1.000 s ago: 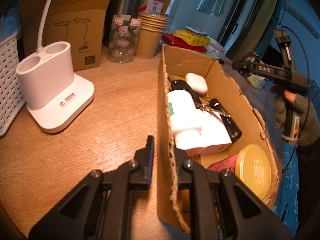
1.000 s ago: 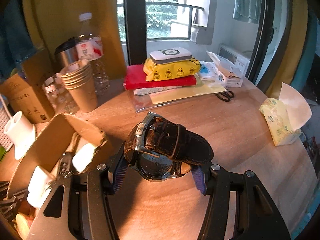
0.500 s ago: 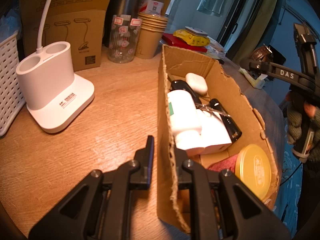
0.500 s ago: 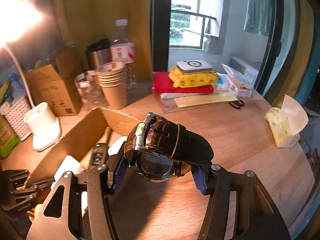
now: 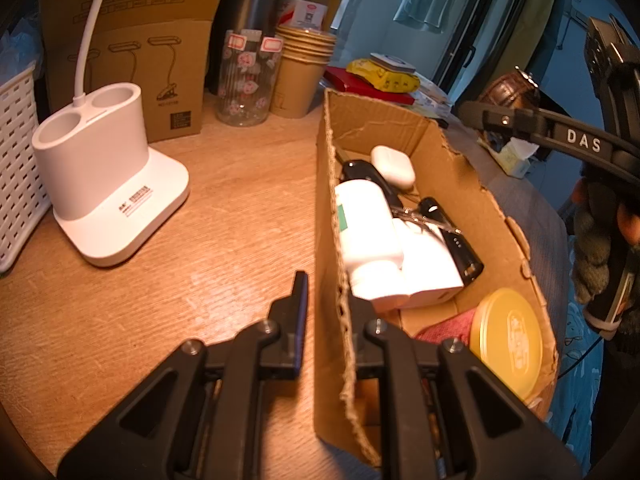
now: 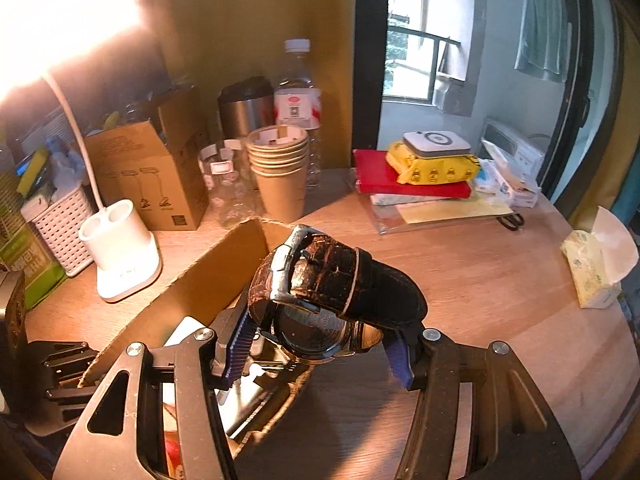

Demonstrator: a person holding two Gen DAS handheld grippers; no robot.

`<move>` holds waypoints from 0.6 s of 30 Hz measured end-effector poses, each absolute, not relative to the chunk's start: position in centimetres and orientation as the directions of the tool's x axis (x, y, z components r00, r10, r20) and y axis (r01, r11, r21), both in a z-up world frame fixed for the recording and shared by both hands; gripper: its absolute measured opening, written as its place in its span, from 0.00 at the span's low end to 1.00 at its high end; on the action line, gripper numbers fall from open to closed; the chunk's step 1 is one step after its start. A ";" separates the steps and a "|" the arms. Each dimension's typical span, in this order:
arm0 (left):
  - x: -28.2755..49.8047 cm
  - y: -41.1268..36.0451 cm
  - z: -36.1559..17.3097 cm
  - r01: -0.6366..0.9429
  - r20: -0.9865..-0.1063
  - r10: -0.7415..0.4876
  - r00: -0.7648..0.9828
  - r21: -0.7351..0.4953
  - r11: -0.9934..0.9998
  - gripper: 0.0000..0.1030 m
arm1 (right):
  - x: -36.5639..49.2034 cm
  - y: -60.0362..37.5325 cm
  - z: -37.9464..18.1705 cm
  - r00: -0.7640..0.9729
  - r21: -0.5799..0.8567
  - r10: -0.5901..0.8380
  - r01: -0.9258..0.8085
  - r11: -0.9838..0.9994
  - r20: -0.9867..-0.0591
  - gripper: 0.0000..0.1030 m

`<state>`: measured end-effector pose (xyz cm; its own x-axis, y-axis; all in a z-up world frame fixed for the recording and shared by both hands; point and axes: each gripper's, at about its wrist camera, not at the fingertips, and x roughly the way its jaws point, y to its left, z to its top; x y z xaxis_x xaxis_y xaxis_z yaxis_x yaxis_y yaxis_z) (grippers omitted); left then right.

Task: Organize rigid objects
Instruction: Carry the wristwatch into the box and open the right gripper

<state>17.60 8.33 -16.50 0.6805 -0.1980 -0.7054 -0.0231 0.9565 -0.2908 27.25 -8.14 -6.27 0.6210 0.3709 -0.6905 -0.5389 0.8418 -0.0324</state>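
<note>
My left gripper point(image 5: 326, 300) is shut on the near left wall of an open cardboard box point(image 5: 472, 168), one finger inside and one outside. The box holds a white bottle point(image 5: 366, 232), a white earbud case point(image 5: 393, 165), black items and a yellow round tin point(image 5: 506, 338). My right gripper point(image 6: 320, 344) is shut on a wristwatch point(image 6: 332, 284) with a dark brown leather strap, held in the air over the box's far right side. The watch also shows in the left wrist view point(image 5: 508, 90).
A white lamp base point(image 5: 108, 184) stands left of the box, with a white basket point(image 5: 16, 160) beyond it. A printed carton point(image 5: 132, 60), glass jar point(image 5: 246, 80), stacked paper cups point(image 5: 302, 72) and bottles line the back. A tissue pack point(image 6: 596, 268) lies at right.
My right gripper has carried the watch up and left, from over the bare table to above the box. The left gripper has not moved.
</note>
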 end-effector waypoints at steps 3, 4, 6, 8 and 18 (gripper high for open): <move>17.6 8.3 -16.5 -0.023 -0.705 -0.198 0.681 -0.291 0.957 0.14 | 27.0 -7.3 -6.8 0.596 -0.018 0.391 -0.563 0.826 -0.701 0.58; 17.6 8.4 -16.5 -0.023 -0.705 -0.198 0.681 -0.291 0.957 0.14 | 26.9 -6.8 -7.0 0.588 -0.017 0.397 -0.573 0.819 -0.705 0.58; 17.6 8.3 -16.5 -0.023 -0.705 -0.198 0.681 -0.290 0.957 0.14 | 26.8 -6.2 -7.4 0.579 -0.024 0.396 -0.584 0.811 -0.712 0.58; 17.6 8.3 -16.5 -0.023 -0.705 -0.198 0.681 -0.291 0.957 0.14 | 26.7 -5.7 -7.9 0.572 -0.030 0.393 -0.592 0.805 -0.720 0.58; 17.6 8.3 -16.5 -0.023 -0.705 -0.198 0.681 -0.291 0.957 0.14 | 27.4 -4.2 -10.1 0.530 -0.061 0.343 -0.603 0.795 -0.776 0.58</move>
